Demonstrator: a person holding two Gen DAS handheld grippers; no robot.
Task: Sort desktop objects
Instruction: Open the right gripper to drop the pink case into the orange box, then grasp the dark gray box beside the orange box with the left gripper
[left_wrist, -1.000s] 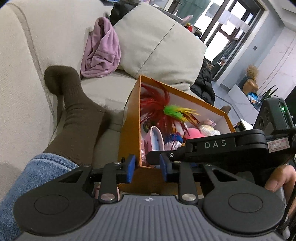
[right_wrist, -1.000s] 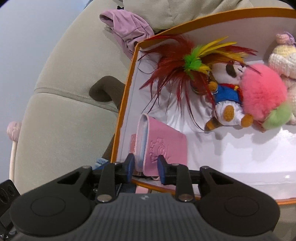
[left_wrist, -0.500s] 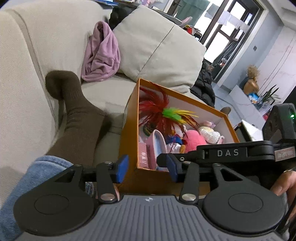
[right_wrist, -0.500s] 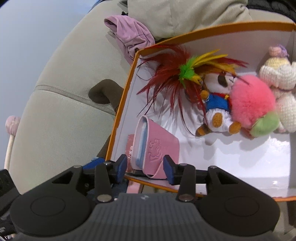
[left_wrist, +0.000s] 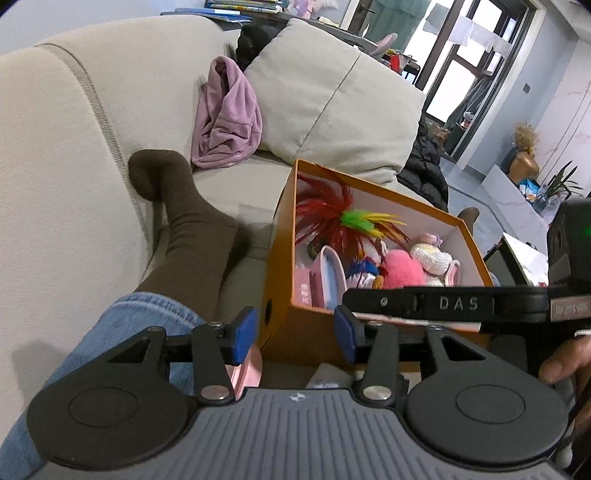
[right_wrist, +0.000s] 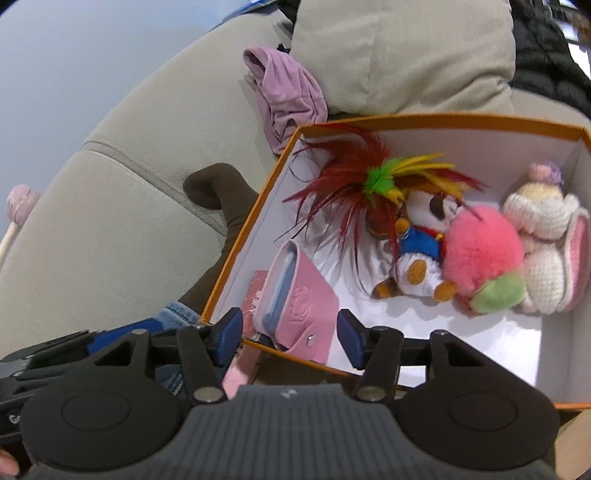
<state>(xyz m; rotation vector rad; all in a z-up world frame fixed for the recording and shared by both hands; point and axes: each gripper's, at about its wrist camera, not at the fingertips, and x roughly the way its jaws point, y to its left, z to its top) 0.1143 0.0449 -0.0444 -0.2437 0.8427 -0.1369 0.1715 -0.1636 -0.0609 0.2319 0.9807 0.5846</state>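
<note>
Toys fill an orange box (right_wrist: 436, 120) that sits on a beige sofa (left_wrist: 66, 155): a red feather toy (right_wrist: 354, 173) with a green and yellow tuft, a small plush in blue (right_wrist: 419, 243), a pink pom-pom (right_wrist: 480, 247) and a crocheted cream doll (right_wrist: 543, 225) (the last three bunched together along the far side). A pink case (right_wrist: 306, 299) lies in the near left corner of the box, leaning against the wall there.

The right gripper (right_wrist: 290, 334) hovers just above that corner with its jaws opening; the pink case shows between the blue pads, but neither pad presses on it. The left gripper (left_wrist: 295, 332) is also opening, its fingers apart in front of the box's outer wall with nothing clamped. Beside the box rests a leg in a brown sock (left_wrist: 184, 214) and blue jeans (left_wrist: 129, 325). A crumpled lilac garment (left_wrist: 227, 118) lies against the cushion (left_wrist: 332, 103) behind.
</note>
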